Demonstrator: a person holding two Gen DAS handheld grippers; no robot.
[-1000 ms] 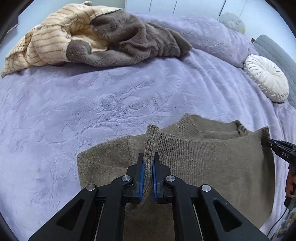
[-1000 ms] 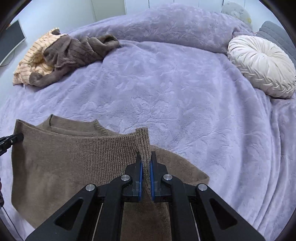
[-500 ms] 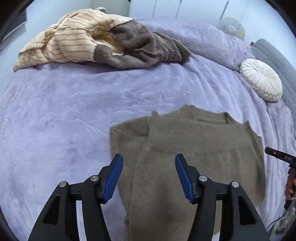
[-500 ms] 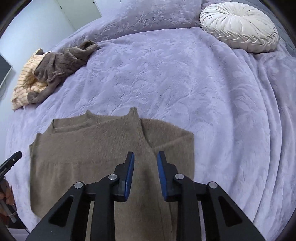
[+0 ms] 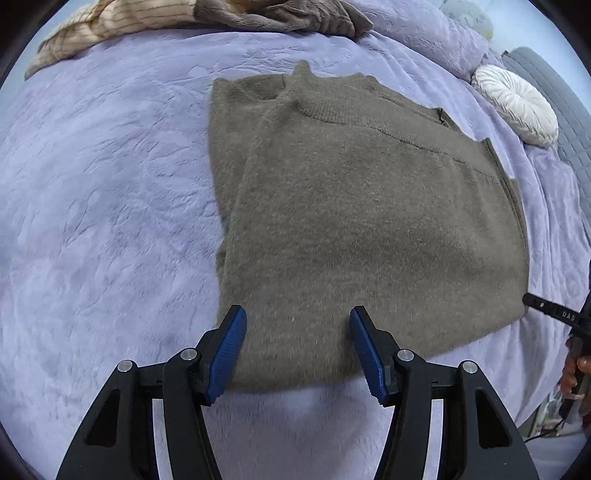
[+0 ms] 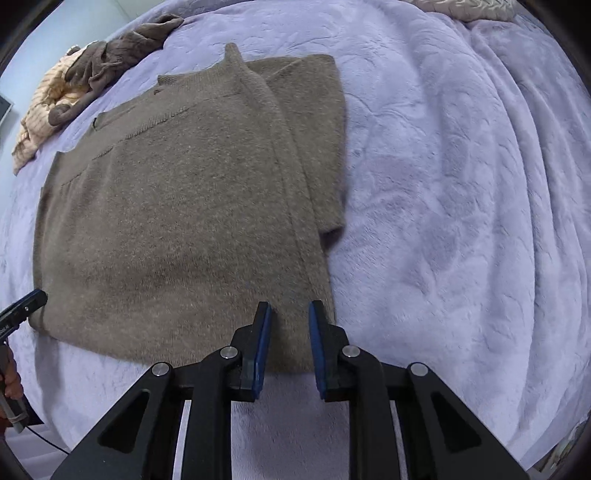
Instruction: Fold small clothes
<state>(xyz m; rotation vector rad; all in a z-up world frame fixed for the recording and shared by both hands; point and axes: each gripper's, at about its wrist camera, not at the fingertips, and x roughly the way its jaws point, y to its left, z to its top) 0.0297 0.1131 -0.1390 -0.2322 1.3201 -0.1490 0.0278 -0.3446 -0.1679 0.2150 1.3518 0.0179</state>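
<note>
Brown sweater point(image 5: 362, 221) flat on the lilac blanket point(image 5: 92, 221) — left gripper point(image 5: 297, 321) and right gripper point(image 6: 290, 314) both spread, empty, above its near hem.

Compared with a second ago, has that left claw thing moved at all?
Yes. The left gripper let go of the brown sweater, opened, and pulled back toward its near hem, away from the striped clothes pile.
</note>
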